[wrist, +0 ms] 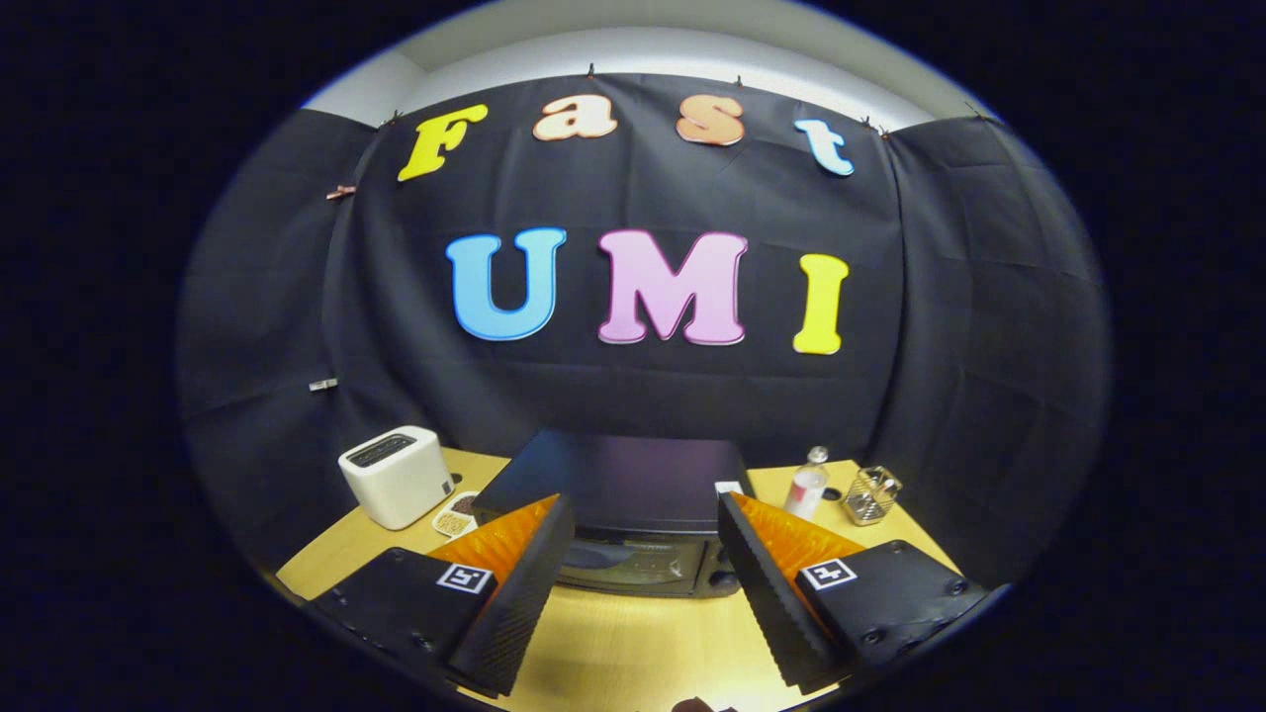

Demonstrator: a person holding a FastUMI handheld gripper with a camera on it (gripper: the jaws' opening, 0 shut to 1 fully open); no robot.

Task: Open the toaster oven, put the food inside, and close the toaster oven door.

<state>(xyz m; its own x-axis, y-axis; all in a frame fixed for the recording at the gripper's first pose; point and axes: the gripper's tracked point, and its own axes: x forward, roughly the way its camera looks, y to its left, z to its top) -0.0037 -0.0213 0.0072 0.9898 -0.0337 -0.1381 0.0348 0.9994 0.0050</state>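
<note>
Black cloth backs a pale wooden table [613, 643], on which the toaster oven [623, 514] is set squarely, just beyond the fingers and framed between them. Its door appears to be closed, though the front is seen only in part. The gripper [633, 583] is held wide apart with nothing between its fingers. A stiff, heavy box is judged, with a hinged glass door best taken by its handle at the top edge. What may be food is seen in a small tray [455, 516] beside a white toaster [396, 477].
</note>
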